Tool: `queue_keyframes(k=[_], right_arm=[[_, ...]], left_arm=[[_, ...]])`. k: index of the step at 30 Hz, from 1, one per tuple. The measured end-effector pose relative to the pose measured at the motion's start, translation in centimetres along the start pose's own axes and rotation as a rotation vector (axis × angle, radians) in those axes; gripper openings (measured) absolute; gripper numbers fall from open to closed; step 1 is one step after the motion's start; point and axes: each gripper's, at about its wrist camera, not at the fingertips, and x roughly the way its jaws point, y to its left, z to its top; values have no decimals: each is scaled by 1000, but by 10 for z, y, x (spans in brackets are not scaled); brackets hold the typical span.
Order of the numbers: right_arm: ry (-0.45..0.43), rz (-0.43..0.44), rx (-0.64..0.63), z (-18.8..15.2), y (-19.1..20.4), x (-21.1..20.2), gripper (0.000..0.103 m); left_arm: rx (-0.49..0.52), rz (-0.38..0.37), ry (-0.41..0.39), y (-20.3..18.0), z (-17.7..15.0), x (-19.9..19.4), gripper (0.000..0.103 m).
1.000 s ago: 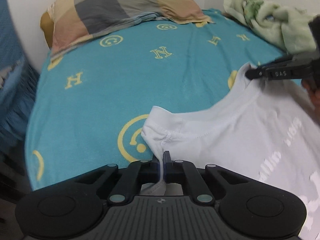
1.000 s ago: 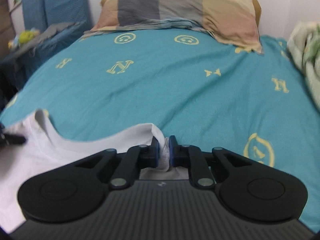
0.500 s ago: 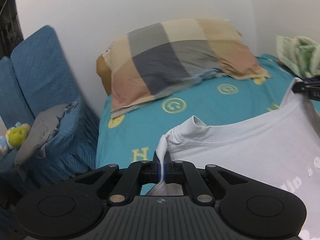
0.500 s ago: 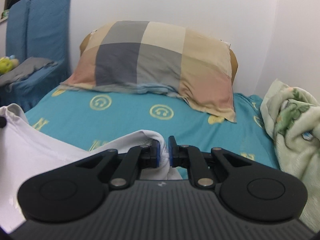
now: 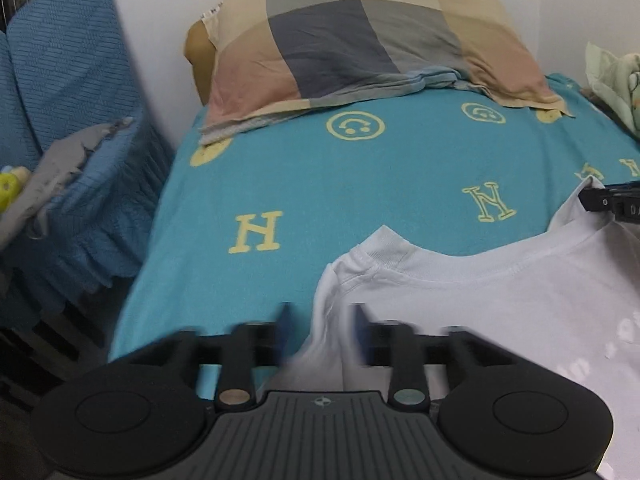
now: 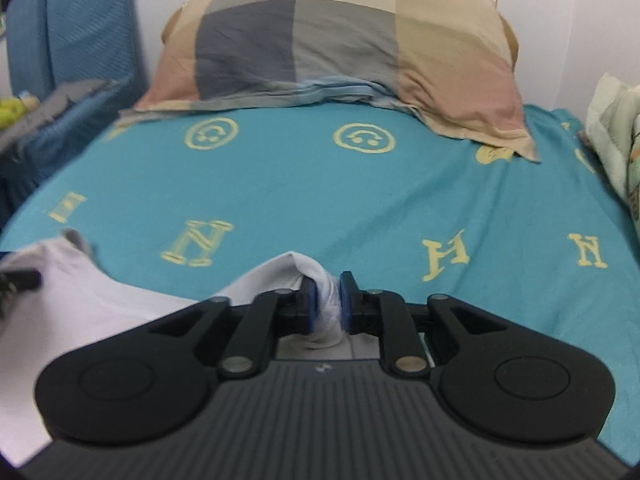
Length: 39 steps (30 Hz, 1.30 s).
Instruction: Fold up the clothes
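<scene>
A white T-shirt with pale print lies on the teal bedsheet, collar toward the pillow. My left gripper is open, its blurred fingers spread either side of the shirt's left shoulder. My right gripper is shut on the shirt's right shoulder, with the cloth bunched between its blue pads. The right gripper's tip also shows at the right edge of the left wrist view. The shirt shows at the lower left of the right wrist view.
A checked pillow rests at the head of the bed against the white wall. A pale green blanket is heaped at the right. A blue covered chair with a grey cloth stands left of the bed.
Both grippers have come down toward the bed with the shirt. My left gripper has opened and let go of the left shoulder. My right gripper still holds its shoulder.
</scene>
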Motion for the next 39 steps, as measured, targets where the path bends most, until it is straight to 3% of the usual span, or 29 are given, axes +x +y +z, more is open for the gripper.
queue_keyframes(k=[1, 3, 5, 10, 17, 19, 24, 27, 30, 35, 36, 39], right_arm=[[9, 19, 19, 3, -1, -6, 31], [4, 64, 75, 6, -5, -27, 53], [-21, 102, 123, 1, -12, -60, 60], [-28, 145, 249, -28, -35, -145, 60], [-57, 53, 347, -89, -65, -250, 60], [-60, 33, 408, -107, -77, -267, 59], [10, -9, 475, -149, -91, -258, 54], [52, -34, 514, -175, -99, -253, 43], [95, -59, 553, -200, -107, -248, 37], [116, -8, 690, -218, -108, -215, 36], [123, -19, 701, -218, -107, -209, 25], [95, -35, 671, -207, -102, -208, 8]], left_arm=[[15, -3, -7, -2, -1, -12, 51], [-7, -28, -6, -6, -4, -41, 59], [-42, -69, -17, -10, -13, -75, 62], [-126, -166, -31, -33, -63, -169, 62], [-213, -194, -17, -77, -164, -292, 62], [-255, -217, -9, -90, -194, -321, 62], [-338, -246, 25, -116, -269, -377, 62], [-336, -253, 52, -125, -295, -394, 62], [-372, -262, 40, -117, -299, -392, 62], [-448, -298, 12, -92, -297, -367, 62], [-463, -306, 10, -87, -298, -361, 62], [-499, -309, 34, -76, -306, -348, 62]])
